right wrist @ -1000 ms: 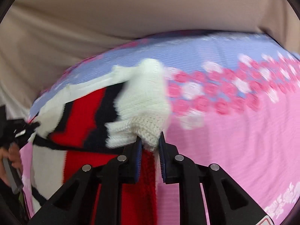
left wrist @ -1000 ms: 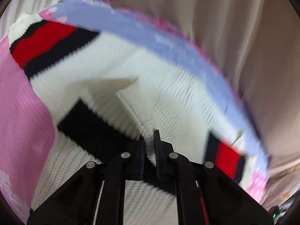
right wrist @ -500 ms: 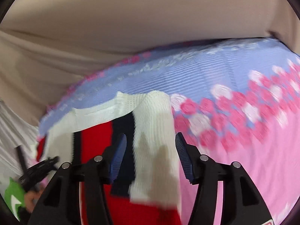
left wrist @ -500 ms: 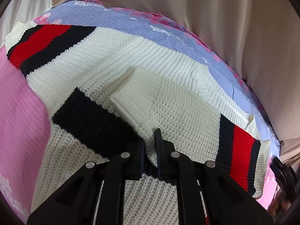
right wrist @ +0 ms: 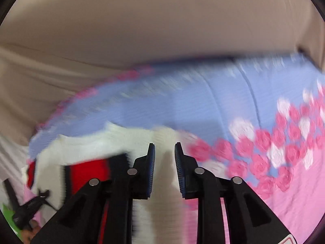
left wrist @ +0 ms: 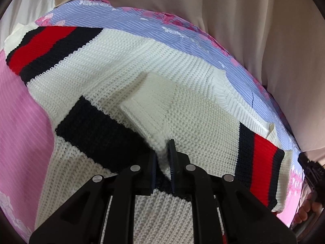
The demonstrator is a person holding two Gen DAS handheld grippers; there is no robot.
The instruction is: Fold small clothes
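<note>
A white knit sweater (left wrist: pixel 126 61) with red and navy stripes lies on the bedspread. Its sleeves are folded in over the body. My left gripper (left wrist: pixel 162 154) is shut on the white cuff (left wrist: pixel 146 105) of one folded sleeve, low on the sweater. In the right wrist view the sweater (right wrist: pixel 97 148) is blurred at lower left. My right gripper (right wrist: pixel 164 152) is open and empty above the sweater's white edge.
A bedspread, pink (right wrist: pixel 284 193) with a blue band (left wrist: pixel 162 24) and rose print, covers the surface. Beige fabric (left wrist: pixel 243 30) rises behind it. The right gripper and hand show at the left wrist view's right edge (left wrist: pixel 312 174).
My right gripper opened, let go of the white sleeve and pulled back, still moving. My left gripper stayed shut on the cuff and the sweater settled flat.
</note>
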